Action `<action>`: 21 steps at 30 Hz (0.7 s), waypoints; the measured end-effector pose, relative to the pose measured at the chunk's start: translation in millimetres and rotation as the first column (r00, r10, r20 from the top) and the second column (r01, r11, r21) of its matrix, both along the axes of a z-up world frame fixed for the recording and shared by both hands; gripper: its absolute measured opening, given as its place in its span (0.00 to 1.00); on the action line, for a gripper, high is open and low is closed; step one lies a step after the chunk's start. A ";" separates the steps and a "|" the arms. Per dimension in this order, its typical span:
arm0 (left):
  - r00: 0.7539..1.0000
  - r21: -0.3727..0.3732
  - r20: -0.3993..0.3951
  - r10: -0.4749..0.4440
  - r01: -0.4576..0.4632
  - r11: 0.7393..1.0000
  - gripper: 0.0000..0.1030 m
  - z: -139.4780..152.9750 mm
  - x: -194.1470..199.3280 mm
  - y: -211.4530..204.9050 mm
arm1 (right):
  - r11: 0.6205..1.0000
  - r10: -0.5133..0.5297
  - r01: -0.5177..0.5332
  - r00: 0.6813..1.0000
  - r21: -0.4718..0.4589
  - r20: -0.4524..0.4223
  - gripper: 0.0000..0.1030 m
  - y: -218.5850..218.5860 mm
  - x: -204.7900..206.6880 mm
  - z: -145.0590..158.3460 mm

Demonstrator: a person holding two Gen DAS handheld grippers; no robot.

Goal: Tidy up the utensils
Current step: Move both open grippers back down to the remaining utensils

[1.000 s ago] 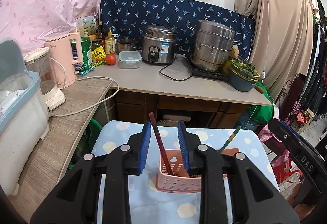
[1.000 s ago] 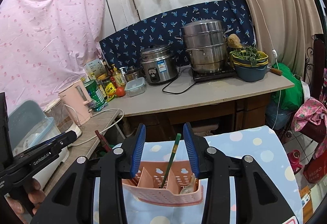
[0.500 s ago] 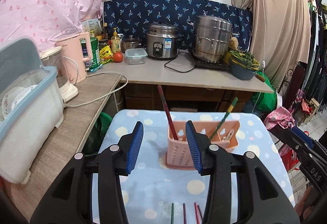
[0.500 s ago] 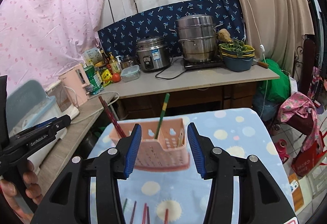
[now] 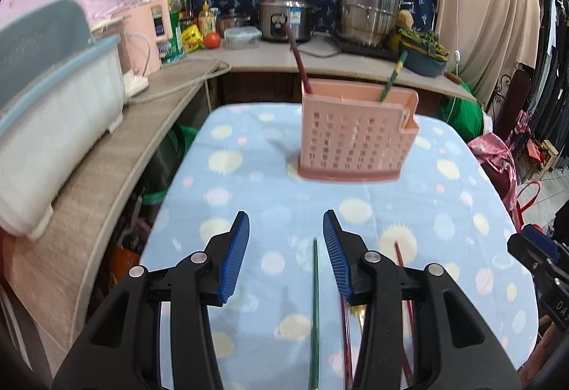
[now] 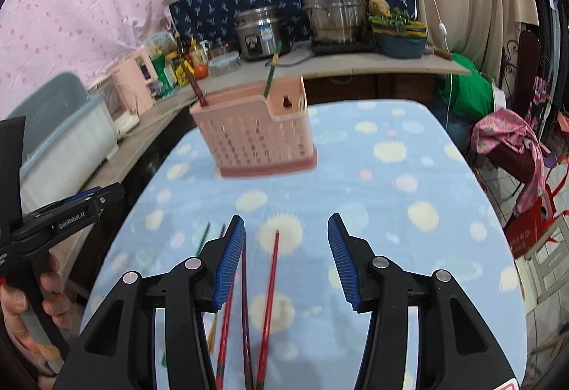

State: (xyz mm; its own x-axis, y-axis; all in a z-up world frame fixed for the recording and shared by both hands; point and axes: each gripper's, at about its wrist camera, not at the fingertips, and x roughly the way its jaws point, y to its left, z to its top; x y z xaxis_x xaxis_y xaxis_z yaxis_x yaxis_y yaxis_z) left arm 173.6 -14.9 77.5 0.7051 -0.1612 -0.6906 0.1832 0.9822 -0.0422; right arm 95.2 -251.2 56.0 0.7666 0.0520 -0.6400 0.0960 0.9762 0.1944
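1. Left gripper [image 5: 284,230]: jaws parted, nothing between the pads, tips above the spotted blue cloth [image 5: 249,198].
2. Green chopstick [image 5: 314,301]: flat on the cloth, running lengthwise through the gap between the left fingers, nearer the right-hand pad, apparently not touching either.
3. Dark red chopsticks [image 5: 402,269]: flat on the cloth just right of the left gripper, partly hidden behind its right finger.
4. Right gripper [image 6: 286,233]: jaws parted, released, gripping nothing.
5. Red chopstick [image 6: 271,290]: flat on the cloth inside the right gripper's gap, left of centre, clear of both pads.
6. Further red chopsticks [image 6: 244,301]: beside and partly under the blue pad [image 6: 229,258] of the right gripper's left-hand finger; contact cannot be told.
7. Pink utensil basket [image 5: 355,137]: upright on the cloth, well ahead of both grippers, towards the far edge of the table.
8. Basket contents: one dark red chopstick [image 5: 300,63] leaning at the left end, one green chopstick [image 5: 391,77] leaning towards the right end.
9. Hand [image 6: 25,301] at the lower left of the right wrist view, holding the other gripper's handle.
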 end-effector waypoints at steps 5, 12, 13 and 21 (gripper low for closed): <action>0.998 0.007 -0.058 0.001 -0.001 1.000 0.40 -33.0 -25.5 8.6 | 1.000 0.014 -0.014 0.996 0.003 -0.091 0.47 9.7 -23.1 -36.7; 0.994 0.017 -0.109 -0.005 0.007 1.000 0.41 -65.6 -59.0 13.4 | 1.000 0.028 -0.027 0.985 0.008 -0.172 0.47 24.9 -47.8 -80.5; 0.994 0.019 -0.112 -0.006 0.009 1.000 0.41 -68.7 -62.7 13.0 | 1.000 0.025 -0.026 0.984 -0.002 -0.177 0.47 26.5 -51.1 -84.9; 0.989 0.024 -0.150 -0.018 0.022 0.999 0.41 -90.0 -84.3 9.0 | 0.999 0.035 -0.038 0.980 -0.016 -0.196 0.39 38.4 -59.5 -101.6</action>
State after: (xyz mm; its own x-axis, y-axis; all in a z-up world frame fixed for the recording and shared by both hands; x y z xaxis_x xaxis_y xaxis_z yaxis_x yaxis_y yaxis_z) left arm 89.3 -5.9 -12.5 0.5904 -0.1551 -0.7921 0.1966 0.9794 -0.0452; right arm 35.7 -212.8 -45.5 0.6240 0.0637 -0.7788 0.0946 0.9832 0.1562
